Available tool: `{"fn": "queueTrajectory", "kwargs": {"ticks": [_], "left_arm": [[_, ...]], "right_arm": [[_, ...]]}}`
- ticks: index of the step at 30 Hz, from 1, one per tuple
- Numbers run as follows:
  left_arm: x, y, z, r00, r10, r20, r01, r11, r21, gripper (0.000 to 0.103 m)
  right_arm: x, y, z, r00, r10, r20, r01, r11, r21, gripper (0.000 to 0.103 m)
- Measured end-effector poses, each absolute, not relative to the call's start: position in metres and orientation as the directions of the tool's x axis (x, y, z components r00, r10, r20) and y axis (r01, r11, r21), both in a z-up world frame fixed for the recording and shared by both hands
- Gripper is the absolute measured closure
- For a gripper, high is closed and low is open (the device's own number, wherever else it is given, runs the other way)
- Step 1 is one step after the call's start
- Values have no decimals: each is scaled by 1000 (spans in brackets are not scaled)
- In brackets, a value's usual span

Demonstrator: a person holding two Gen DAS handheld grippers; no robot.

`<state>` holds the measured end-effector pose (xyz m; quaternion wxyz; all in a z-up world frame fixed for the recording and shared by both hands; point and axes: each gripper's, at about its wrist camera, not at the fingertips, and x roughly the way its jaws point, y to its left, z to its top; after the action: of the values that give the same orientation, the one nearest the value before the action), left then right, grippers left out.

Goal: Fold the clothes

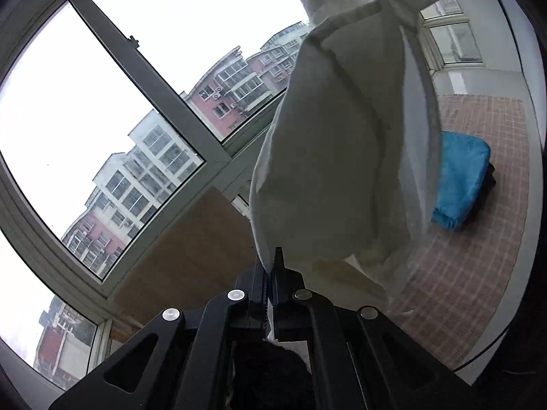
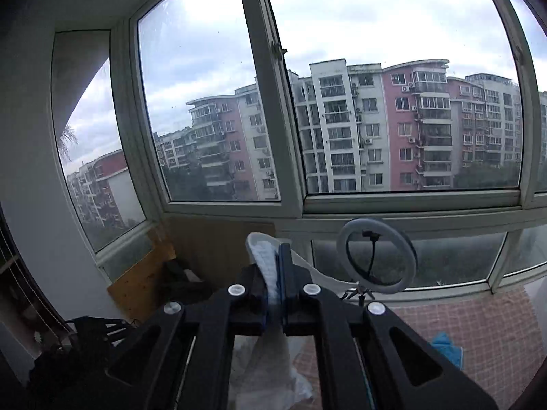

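A white garment (image 1: pixel 342 143) hangs in the air in front of the window in the left wrist view, with seams running down it. My left gripper (image 1: pixel 271 273) is shut on its lower edge, the cloth pinched between the black toothed fingers. In the right wrist view my right gripper (image 2: pixel 277 273) is shut on another part of the white garment (image 2: pixel 265 266); a fold sticks up above the fingers and the rest droops below them. Both grippers are held high, level with the window.
A folded blue garment (image 1: pixel 461 177) lies on the checked pink cloth (image 1: pixel 478 273) covering the surface below. A ring light (image 2: pixel 376 256) on a small tripod stands by the window sill. Dark gear (image 2: pixel 89 335) sits at the left, by a wooden board (image 2: pixel 143 283).
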<state>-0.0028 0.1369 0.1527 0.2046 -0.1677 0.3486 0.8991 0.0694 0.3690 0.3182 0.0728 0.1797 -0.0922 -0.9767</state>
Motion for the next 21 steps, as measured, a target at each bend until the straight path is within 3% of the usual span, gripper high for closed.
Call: {"fn": "queueTrajectory", "kwargs": {"ticks": [3,6,12,15,17,21], "left_arm": [[3,126,145,-780,350,-519,-597,-664,449,101],[-5,130,99,-747,268,-608,-617,-619,486,102],[-22,116,50,-539,471,-698,-761,-628,163,101],[-24,118,22,-483,526,-700,-780,-621,71,100],[-19,122,4,-461,556,-692,-787,-617,28,97],[-5,139,-32,-416,595,-688,-809,-588,-20,73]], "right_arm": [[95,357,329,-958,-147,-246,90,-969,229,98],[81,342,307,-925,-120,-361,45,-977,209,98],[82,354,255,-890,-72,-450,-29,-976,214,98],[84,363,230,-872,-46,-487,-68,-974,214,98],[86,369,214,-859,-34,-511,-91,-972,216,98],[92,384,193,-837,-29,-547,-109,-970,219,98]]}}
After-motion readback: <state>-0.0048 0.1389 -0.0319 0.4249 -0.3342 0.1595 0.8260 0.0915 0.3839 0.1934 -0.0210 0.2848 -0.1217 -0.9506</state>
